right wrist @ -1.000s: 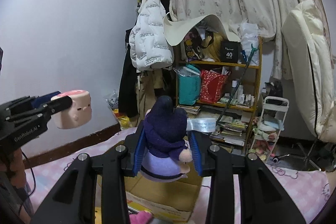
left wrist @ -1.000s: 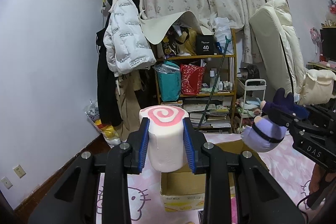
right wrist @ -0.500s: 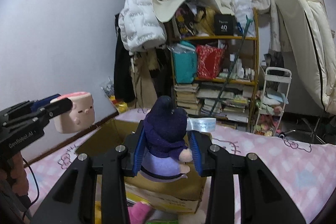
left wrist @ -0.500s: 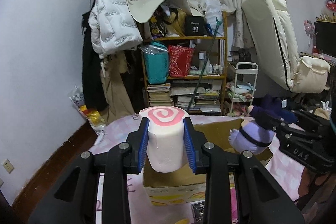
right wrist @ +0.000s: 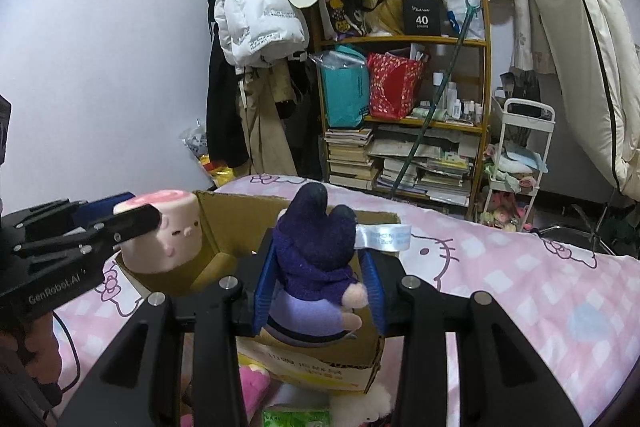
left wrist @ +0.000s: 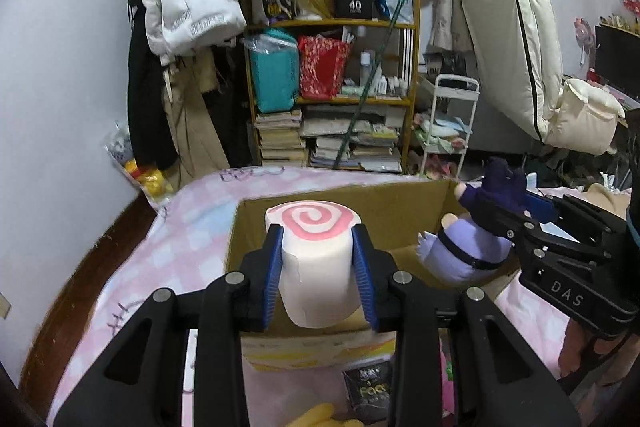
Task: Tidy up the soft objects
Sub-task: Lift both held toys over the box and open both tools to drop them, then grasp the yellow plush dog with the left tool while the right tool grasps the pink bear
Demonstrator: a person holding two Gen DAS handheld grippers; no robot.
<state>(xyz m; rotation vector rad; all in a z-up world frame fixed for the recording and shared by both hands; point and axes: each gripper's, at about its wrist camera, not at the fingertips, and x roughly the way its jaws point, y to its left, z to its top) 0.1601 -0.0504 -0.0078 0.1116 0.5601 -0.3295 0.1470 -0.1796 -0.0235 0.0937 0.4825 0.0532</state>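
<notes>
A white cylinder plush with a pink swirl top (left wrist: 312,227) sits between the blue pads of my left gripper (left wrist: 317,241), held over the open cardboard box (left wrist: 384,203). The left jaws are opening, though the pads still touch the plush. From the right wrist view, this plush (right wrist: 176,239) shows a small face and hangs at the box's left corner. My right gripper (right wrist: 318,255) is shut on a purple plush doll (right wrist: 316,239) with a white tag, above the box (right wrist: 236,211). The left wrist view shows the doll (left wrist: 468,247) over the box's right side.
The box rests on a pink Hello Kitty blanket (right wrist: 500,267). More plush toys (right wrist: 252,383) and packets (left wrist: 372,387) lie in front of the box. Beyond the bed stand a cluttered shelf (left wrist: 332,95), a white cart (left wrist: 452,123) and a folded mattress (left wrist: 516,39).
Both grippers have come down and tilted toward the box with their toys still gripped. The box opening now fills the space under both toys.
</notes>
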